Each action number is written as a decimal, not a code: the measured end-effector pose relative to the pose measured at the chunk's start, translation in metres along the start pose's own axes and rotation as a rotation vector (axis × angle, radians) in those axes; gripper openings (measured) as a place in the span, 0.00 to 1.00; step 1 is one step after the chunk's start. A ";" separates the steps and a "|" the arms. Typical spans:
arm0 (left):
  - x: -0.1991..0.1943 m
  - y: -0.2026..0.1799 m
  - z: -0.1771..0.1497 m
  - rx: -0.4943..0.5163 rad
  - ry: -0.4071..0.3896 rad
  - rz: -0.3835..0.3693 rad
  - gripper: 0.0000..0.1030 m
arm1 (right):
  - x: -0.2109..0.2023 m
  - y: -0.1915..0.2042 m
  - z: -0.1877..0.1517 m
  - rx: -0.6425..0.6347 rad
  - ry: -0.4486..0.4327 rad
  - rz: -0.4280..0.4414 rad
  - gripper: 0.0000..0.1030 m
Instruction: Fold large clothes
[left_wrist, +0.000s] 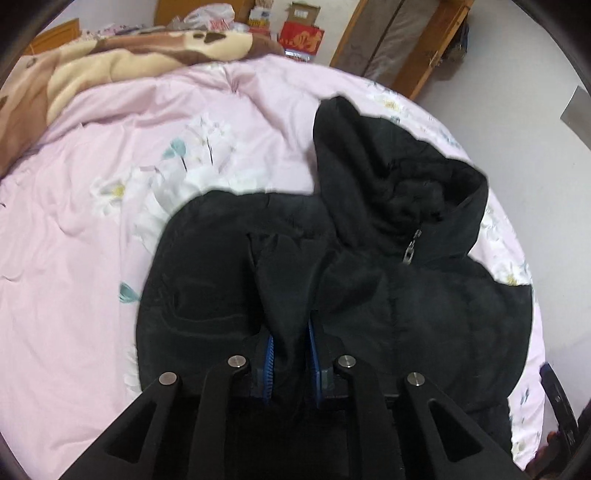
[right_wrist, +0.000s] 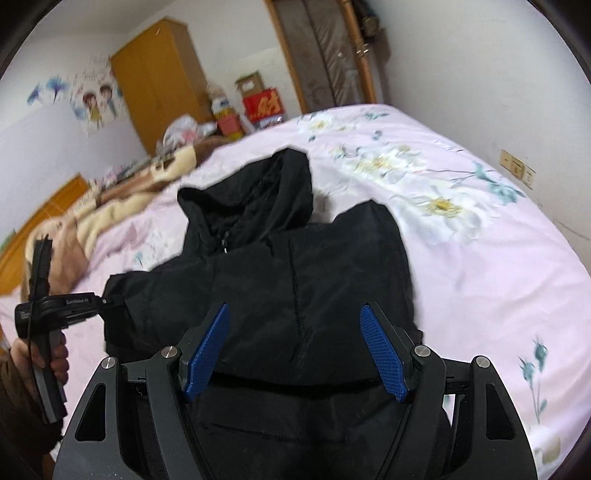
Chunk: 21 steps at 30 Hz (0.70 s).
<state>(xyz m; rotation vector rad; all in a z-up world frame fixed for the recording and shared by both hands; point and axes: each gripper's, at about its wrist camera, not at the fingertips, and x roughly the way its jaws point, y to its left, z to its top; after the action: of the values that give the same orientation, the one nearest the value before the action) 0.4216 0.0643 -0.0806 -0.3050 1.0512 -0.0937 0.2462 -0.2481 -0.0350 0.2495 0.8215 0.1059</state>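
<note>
Pink floral quilt (left_wrist: 92, 258) bears a puffy black hooded jacket (right_wrist: 295, 266); left fingers (left_wrist: 290, 347) pinch its fabric, right fingers (right_wrist: 295, 347) apart.

"GenRobot.AI" is printed in white on the left gripper (right_wrist: 110, 314); other lettering is blurred beyond reading.

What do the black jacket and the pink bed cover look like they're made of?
Black jacket: probably a synthetic woven shell, matte with a faint sheen and puffy, stitched panels; its zipper pull looks like grey metal. Pink bed cover: seemingly soft printed cotton or a blend, matte, finely creased, with a floral print.
</note>
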 end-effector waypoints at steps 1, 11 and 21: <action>0.005 -0.001 -0.002 0.022 0.000 0.003 0.18 | 0.009 0.001 0.000 -0.015 0.016 -0.013 0.71; 0.036 0.008 -0.007 0.024 0.042 0.019 0.24 | 0.062 -0.006 -0.020 -0.074 0.142 -0.101 0.71; 0.042 0.012 -0.003 0.013 0.072 -0.021 0.29 | 0.072 -0.017 -0.015 -0.054 0.219 -0.082 0.71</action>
<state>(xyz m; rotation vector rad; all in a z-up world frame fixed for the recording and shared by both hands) 0.4394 0.0660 -0.1206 -0.3033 1.1184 -0.1312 0.2841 -0.2481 -0.1006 0.1546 1.0443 0.0791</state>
